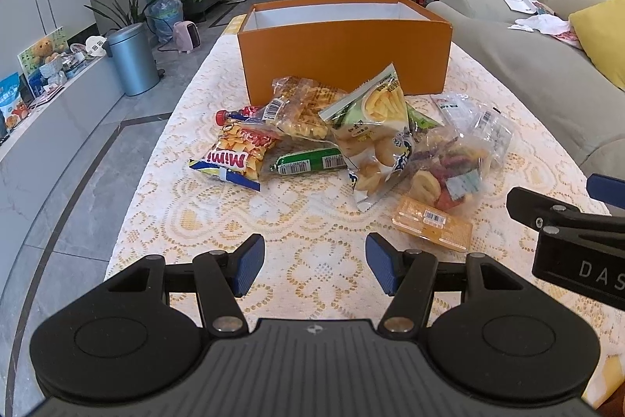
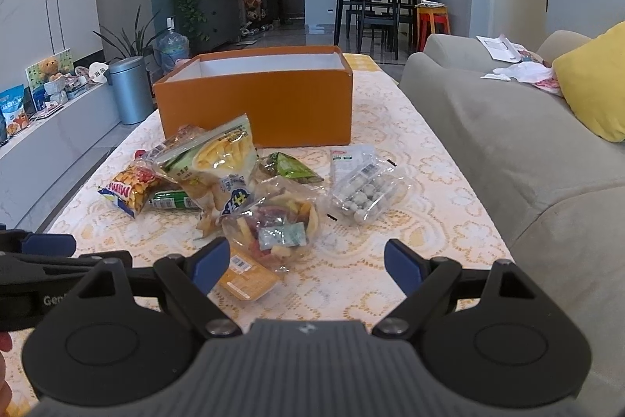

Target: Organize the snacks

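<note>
A heap of snack packs lies on the lace-covered table (image 1: pixel 312 221) in front of an open orange box (image 1: pixel 343 57) (image 2: pixel 258 104). The heap holds a Mimi bag (image 1: pixel 238 153) (image 2: pixel 131 188), a green sausage (image 1: pixel 308 161), a tall chip bag (image 1: pixel 375 135) (image 2: pixel 218 167), a clear bag of mixed fruit chips (image 1: pixel 449 174) (image 2: pixel 281 221), a flat orange pack (image 1: pixel 433 221) (image 2: pixel 246 276) and a clear pack of grey balls (image 2: pixel 363 194). My left gripper (image 1: pixel 314 266) stands open short of the heap, nothing between its fingers. My right gripper (image 2: pixel 306 266) is open too, just before the orange pack.
A grey sofa (image 2: pixel 508 151) with a yellow cushion (image 2: pixel 593 85) runs along the table's right side. A metal bin (image 1: pixel 133 57) and a low ledge with packs stand on the left floor. Dining chairs stand far behind the box.
</note>
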### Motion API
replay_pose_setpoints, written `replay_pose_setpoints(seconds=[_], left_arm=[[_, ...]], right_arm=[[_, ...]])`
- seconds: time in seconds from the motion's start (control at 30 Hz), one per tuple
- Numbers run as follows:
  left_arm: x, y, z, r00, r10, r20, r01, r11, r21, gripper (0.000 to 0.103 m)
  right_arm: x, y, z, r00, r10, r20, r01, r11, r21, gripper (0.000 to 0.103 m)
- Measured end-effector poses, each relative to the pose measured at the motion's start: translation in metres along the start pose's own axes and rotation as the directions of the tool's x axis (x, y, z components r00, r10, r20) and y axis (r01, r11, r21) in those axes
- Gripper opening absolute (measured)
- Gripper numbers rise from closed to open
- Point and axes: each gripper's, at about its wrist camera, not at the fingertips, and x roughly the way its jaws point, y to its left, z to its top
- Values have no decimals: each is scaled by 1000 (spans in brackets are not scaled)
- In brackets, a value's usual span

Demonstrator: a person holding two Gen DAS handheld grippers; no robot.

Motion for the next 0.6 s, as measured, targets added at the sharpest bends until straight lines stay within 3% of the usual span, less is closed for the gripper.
replay_pose_setpoints(seconds=[0.6], left_arm=[[-1,-1,-2,1000,-4,-6,4,1000,3,71]], right_arm=[[2,-2,1,1000,3,-5,-3,1000,15,84]])
